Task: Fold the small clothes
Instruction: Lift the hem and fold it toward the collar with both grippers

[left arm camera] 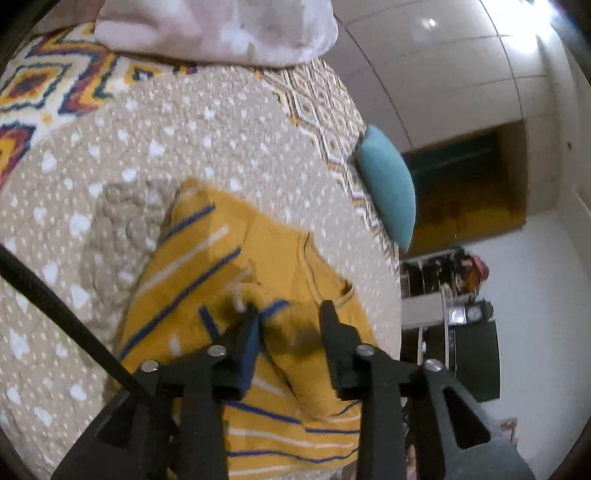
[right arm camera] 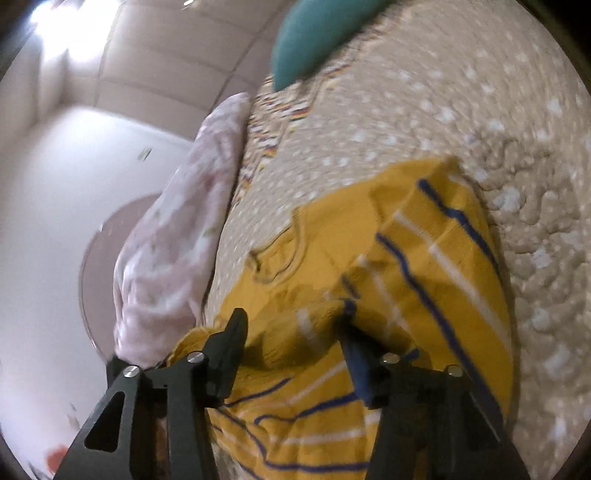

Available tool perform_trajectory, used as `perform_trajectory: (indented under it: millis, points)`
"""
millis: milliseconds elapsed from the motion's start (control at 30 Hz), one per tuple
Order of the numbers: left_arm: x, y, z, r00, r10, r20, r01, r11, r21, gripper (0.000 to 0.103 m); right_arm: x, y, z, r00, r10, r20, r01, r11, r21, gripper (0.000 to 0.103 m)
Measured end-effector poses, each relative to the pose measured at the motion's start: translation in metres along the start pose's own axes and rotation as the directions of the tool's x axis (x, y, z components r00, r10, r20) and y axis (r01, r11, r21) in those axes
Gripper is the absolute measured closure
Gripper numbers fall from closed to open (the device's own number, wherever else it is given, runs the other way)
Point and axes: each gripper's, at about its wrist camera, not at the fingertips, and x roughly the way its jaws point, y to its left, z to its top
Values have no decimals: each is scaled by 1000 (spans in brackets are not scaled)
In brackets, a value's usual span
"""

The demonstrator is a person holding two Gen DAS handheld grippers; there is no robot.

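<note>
A small mustard-yellow garment (left arm camera: 236, 273) with blue and white stripes lies partly folded on a beige dotted quilt (left arm camera: 177, 122). It also shows in the right wrist view (right arm camera: 424, 258). My left gripper (left arm camera: 290, 312) is open, its fingers spread just above a bunched fold of the garment. My right gripper (right arm camera: 291, 321) is open too, its fingers either side of a raised yellow fold near the garment's neckline. Neither gripper holds cloth.
A pink-white pillow or bundle (left arm camera: 218, 29) lies at the quilt's far edge, and shows in the right wrist view (right arm camera: 177, 236). A teal cushion (left arm camera: 388, 184) sits at the bed's edge. A patterned blanket (left arm camera: 48, 81) lies under the quilt. A black cable (left arm camera: 62, 314) crosses the left.
</note>
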Motion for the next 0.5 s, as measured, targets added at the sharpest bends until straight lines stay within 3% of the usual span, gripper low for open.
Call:
perform_trajectory:
  millis: [33, 100, 200, 300, 400, 500]
  points:
    - [-3, -2, 3, 1000, 8, 27, -8, 1000, 7, 54, 3, 0, 3, 1000, -7, 5, 7, 1000, 0, 42]
    - [-15, -3, 12, 996, 6, 90, -7, 1000, 13, 48, 8, 3, 9, 1000, -6, 7, 6, 1000, -10, 38]
    - [-27, 2, 23, 993, 15, 119, -15, 1000, -2, 45, 10, 7, 16, 999, -14, 29, 14, 1000, -7, 33]
    - [-31, 0, 14, 988, 110, 112, -117, 991, 59, 45, 7, 10, 28, 996, -59, 74, 60, 998, -13, 28]
    - [-29, -4, -6, 974, 203, 104, -219, 960, 174, 44, -6, 15, 35, 987, -117, 107, 123, 991, -52, 28]
    - [-25, -6, -34, 950, 291, 112, -312, 895, 318, 38, -27, 24, 26, 982, -161, 102, 175, 975, -140, 28]
